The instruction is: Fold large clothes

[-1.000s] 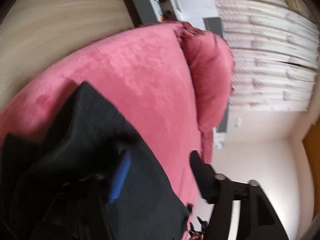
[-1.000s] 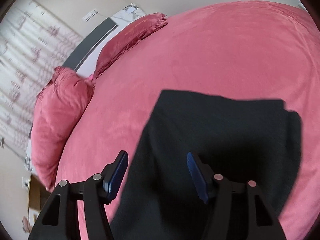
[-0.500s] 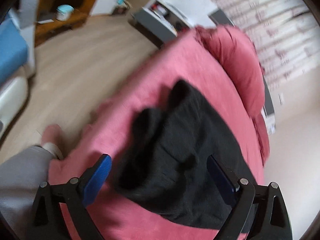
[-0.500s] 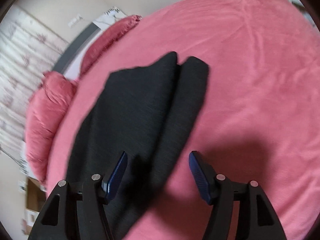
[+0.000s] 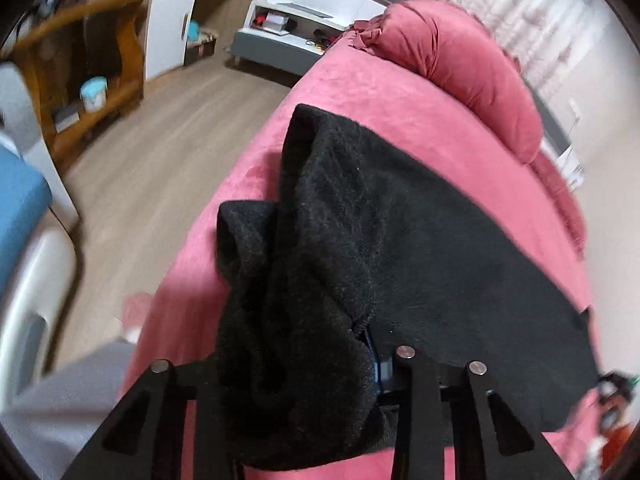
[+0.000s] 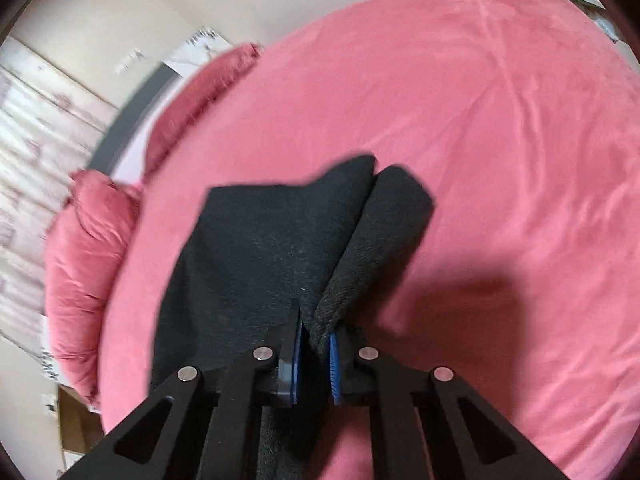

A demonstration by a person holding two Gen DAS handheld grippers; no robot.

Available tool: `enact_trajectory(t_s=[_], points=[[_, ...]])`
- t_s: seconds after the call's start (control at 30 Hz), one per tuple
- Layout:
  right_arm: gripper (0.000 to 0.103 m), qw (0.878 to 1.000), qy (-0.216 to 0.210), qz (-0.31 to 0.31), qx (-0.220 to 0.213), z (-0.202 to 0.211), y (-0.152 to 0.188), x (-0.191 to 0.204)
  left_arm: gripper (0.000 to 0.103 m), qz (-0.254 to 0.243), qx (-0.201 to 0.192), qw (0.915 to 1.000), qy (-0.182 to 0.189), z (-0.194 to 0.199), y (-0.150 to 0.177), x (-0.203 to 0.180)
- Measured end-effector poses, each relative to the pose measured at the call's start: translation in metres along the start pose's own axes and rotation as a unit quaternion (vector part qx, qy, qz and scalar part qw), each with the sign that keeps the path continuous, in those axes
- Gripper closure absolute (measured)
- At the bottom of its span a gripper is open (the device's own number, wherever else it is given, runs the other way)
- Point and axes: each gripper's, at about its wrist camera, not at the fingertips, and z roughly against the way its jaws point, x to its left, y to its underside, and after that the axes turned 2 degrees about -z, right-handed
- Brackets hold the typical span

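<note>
A black garment (image 5: 400, 240) lies folded on the pink bed cover (image 5: 400, 100), close to the bed's edge. My left gripper (image 5: 296, 356) is closing on a thick bunched roll of it. One blue pad (image 5: 372, 354) presses the cloth, and the cloth hides the other finger. In the right wrist view the black garment (image 6: 260, 248) stretches away over the pink bed cover (image 6: 480, 120). My right gripper (image 6: 316, 344) is shut on a raised fold at its near edge, with cloth pinched between both blue pads.
Pink pillows (image 5: 460, 72) lie along the head of the bed. Beside the bed are a wooden floor (image 5: 160, 160), a wooden shelf unit (image 5: 80, 60) and a white and grey bedside unit (image 5: 300, 20). A person's grey-clad leg (image 5: 60, 400) is at the lower left.
Both grippers were open over the garment and have closed onto it. The left view has rolled and swung toward the bed's edge. The right view slid to the garment's near edge.
</note>
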Motion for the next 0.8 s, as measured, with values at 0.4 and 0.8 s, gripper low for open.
enact_trajectory(t_s=[0.4,0.8], points=[[0.095,0.998,-0.049,0.035,-0.035,0.147,0.003,-0.055,0.07,0.068,0.055,0.989,0.119,0.092,0.03,0.024],[0.072,0.998,0.011,-0.062,-0.01,0.213,0.062,-0.234,0.054,0.08,0.05,0.9944,0.047,0.118,0.084,0.053]])
